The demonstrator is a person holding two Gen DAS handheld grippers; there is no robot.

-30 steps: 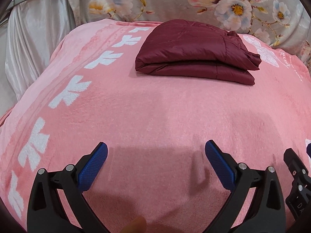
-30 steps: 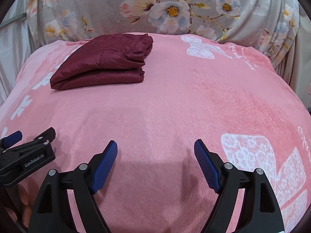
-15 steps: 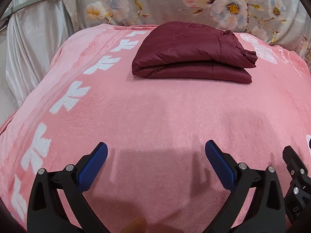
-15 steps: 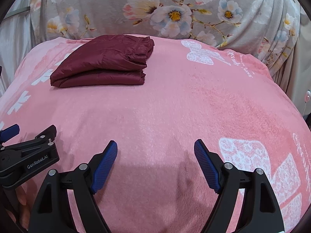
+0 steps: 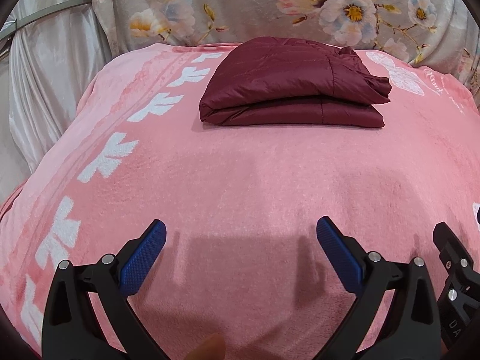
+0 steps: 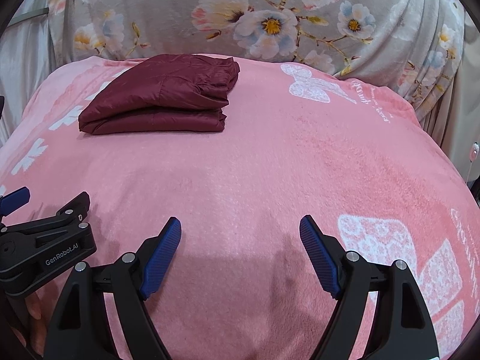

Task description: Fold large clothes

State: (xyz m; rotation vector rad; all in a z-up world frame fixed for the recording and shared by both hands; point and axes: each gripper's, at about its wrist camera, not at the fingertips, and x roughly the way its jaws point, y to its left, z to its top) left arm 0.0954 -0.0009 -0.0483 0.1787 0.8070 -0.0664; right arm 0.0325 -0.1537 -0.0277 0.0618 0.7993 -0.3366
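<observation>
A dark red padded jacket lies folded in a neat stack at the far side of the pink blanket; it also shows in the right wrist view, far left. My left gripper is open and empty, low over the blanket's near part, well short of the jacket. My right gripper is open and empty too, beside the left one. The left gripper's body shows at the left of the right wrist view.
The blanket covers a bed, with white patterns along its left side and a white butterfly print at the right. A grey floral cloth rises behind. A pale curtain hangs at the left. The bed edge drops off at the right.
Both grippers have tilted slightly, so the folded jacket sits a little lower in both views. Both stay open and empty. The jacket has not moved.
</observation>
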